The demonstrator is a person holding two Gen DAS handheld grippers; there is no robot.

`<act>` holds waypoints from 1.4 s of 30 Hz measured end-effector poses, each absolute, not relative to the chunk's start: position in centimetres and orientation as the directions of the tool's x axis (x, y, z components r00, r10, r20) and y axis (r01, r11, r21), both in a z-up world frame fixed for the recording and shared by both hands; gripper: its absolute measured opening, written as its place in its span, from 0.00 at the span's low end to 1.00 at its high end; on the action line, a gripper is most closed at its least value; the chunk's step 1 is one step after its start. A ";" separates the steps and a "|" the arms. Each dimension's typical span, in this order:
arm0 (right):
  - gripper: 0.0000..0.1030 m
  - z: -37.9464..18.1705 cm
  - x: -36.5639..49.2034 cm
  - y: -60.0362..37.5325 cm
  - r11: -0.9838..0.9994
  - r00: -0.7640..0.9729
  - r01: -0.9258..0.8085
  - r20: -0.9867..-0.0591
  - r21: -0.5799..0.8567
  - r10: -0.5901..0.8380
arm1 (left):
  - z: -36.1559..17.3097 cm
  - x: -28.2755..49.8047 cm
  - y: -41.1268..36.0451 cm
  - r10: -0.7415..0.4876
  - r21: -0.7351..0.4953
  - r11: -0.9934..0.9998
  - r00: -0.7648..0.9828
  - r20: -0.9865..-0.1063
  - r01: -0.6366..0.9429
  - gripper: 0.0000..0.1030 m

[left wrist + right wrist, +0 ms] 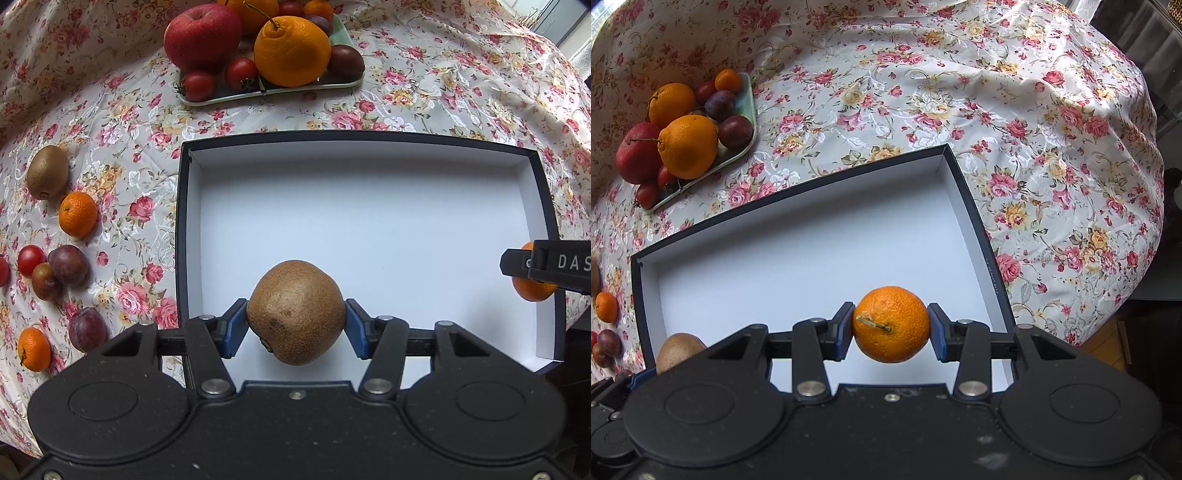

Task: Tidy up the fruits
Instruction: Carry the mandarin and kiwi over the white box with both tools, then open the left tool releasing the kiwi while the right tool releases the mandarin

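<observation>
Gripping kiwi (295,312) left tool (295,325), mandarin (891,324) right tool (891,328)

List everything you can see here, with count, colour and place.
box: one, dark outside, white inside, mid-table
held kiwi: one, brown, over box
held mandarin: one, orange, over box
loose kiwi: one, brown, left of box
loose mandarins: two, orange, left of box
loose plums: three, purple, left of box
loose tomato: one clear, red, beside plums
tray: one, pale green, behind box, heaped with fruit
tablecloth: one, floral, under everything
left tongs: one, black, gripping held kiwi
right tongs: one, black, gripping held mandarin
</observation>
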State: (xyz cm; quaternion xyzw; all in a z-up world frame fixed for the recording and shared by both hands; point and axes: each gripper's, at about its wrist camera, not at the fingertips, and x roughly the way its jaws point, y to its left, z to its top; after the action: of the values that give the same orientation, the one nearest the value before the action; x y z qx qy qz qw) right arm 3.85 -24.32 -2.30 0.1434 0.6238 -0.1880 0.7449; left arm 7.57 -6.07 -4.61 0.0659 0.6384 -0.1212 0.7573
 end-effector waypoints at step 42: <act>0.40 -0.6 4.6 -23.2 0.868 0.198 0.497 -0.972 -0.012 -0.126 | -2.6 8.0 -3.9 -0.088 -0.023 0.966 0.245 -0.965 0.257 0.60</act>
State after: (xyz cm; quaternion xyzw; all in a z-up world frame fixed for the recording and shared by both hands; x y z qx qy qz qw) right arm 4.62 -23.20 -0.58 0.1548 0.5991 -0.2057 0.7582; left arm 8.00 -3.92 -2.64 0.0701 0.6043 -0.1099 0.7860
